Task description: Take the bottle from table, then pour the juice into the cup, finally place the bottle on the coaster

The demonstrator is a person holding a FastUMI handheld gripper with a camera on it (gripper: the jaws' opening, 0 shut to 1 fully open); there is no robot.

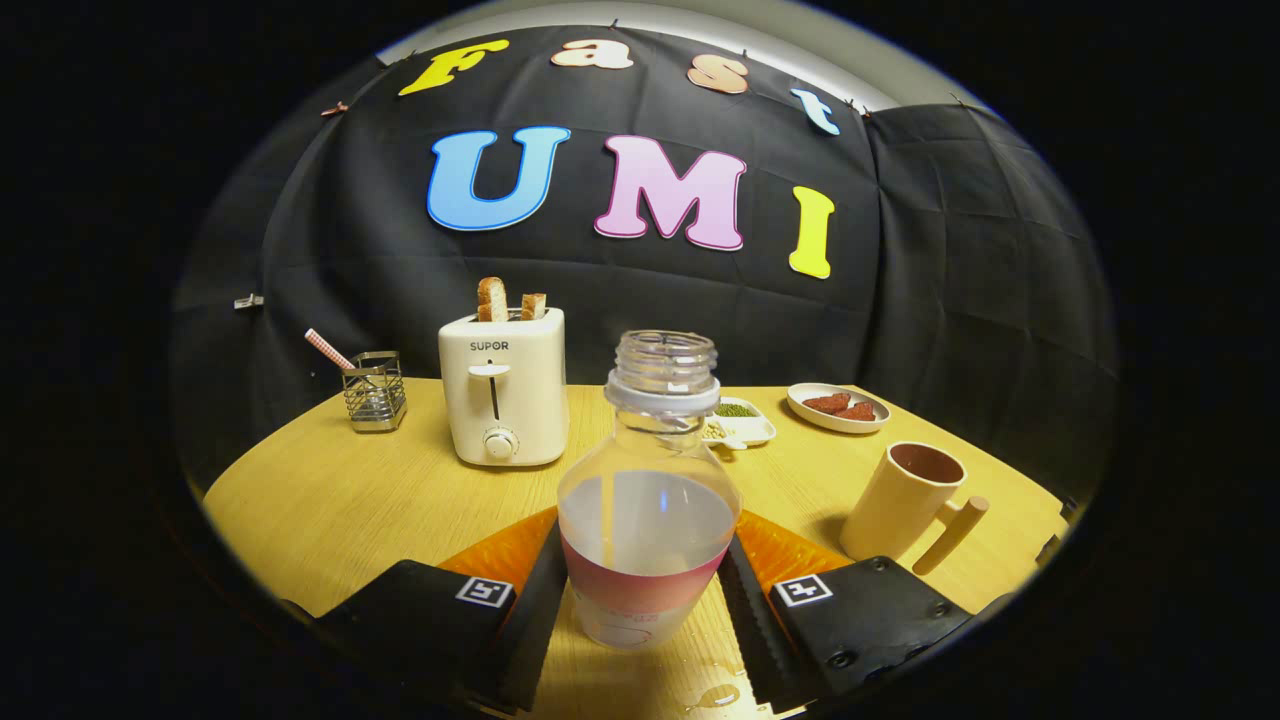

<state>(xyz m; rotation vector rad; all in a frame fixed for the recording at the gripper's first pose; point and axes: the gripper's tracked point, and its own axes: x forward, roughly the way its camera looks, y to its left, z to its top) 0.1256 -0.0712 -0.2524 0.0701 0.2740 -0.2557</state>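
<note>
Gripper view: bottle (648, 510) stands upright on the counter (330, 500), cap off, between the two fingers (745, 610). Both ribbed pads sit flush against its lower body at the pink label band, so the fingers read as clamped on it (grip low on the body, probably to keep the open neck clear for the pour). Base looks to rest on the wood, so I judge the lift not yet begun. Liquid inside is pale and clear, filling up to just below the shoulder.

Cup (905, 500) stands beyond the right finger, upright, mouth open, its peg handle pointing toward the gripper; an easy tilt to that side would reach it. An orange sheet (785, 550) lies flat behind the bottle, showing on both sides of it. This may be the coaster, though the bottle and fingers cover its middle and I cannot be sure.

Farther back: toaster (503, 400) with two slices of toast (492, 298) standing in it, wire holder (375, 390) with a striped straw (328, 348), a small divided dish (738, 425) partly hidden behind the bottle neck, and a plate (838, 408) of reddish pieces.

Hard to make out: a few wet drops (715, 695) on the wood just before the bottle, distorted by the lens. The bottle's base edge is blurred, so contact with the counter is a judgement only.
</note>
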